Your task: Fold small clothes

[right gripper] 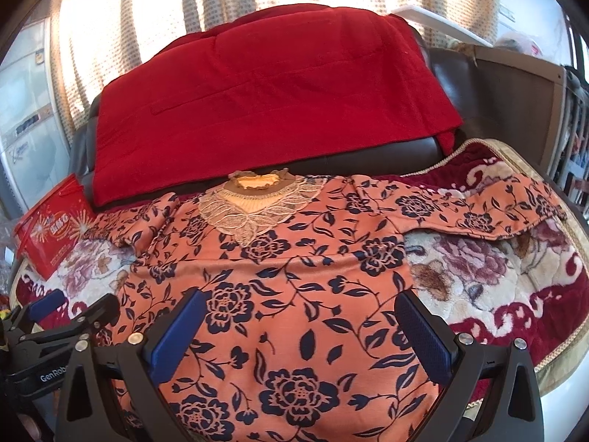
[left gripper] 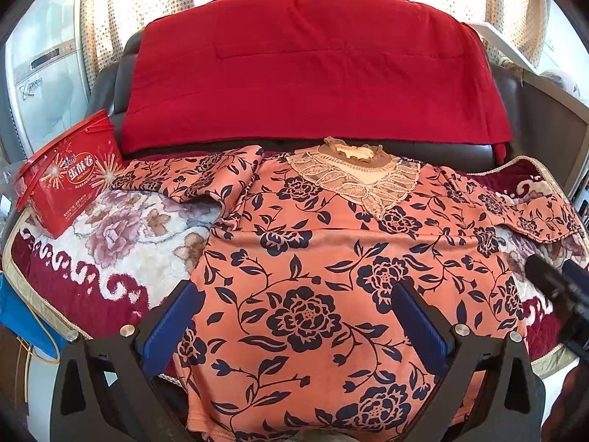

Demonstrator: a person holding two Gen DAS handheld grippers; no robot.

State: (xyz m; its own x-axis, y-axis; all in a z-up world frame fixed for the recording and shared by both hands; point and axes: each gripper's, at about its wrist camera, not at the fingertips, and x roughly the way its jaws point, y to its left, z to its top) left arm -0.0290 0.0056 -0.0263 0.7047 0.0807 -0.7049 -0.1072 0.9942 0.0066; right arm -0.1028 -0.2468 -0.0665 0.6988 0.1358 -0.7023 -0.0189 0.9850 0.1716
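Fingers (left gripper: pixel 180 313) of the left gripper (left gripper: pixel 294 316) and right gripper (right gripper: pixel 300 326) are hovering wide apart, holding nothing, above the lower body of the floral top (left gripper: pixel 313 258). It is lying spread face-up on the patterned blanket (left gripper: pixel 110 258), sleeves out, so folding seems not yet begun; next, probably, gripping a sleeve or side edge.

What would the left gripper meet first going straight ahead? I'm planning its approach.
Probably the orange floral long-sleeved top spread flat on the patterned blanket: the open left gripper points over its body toward the lace collar. How high it hovers above the fabric is unclear.
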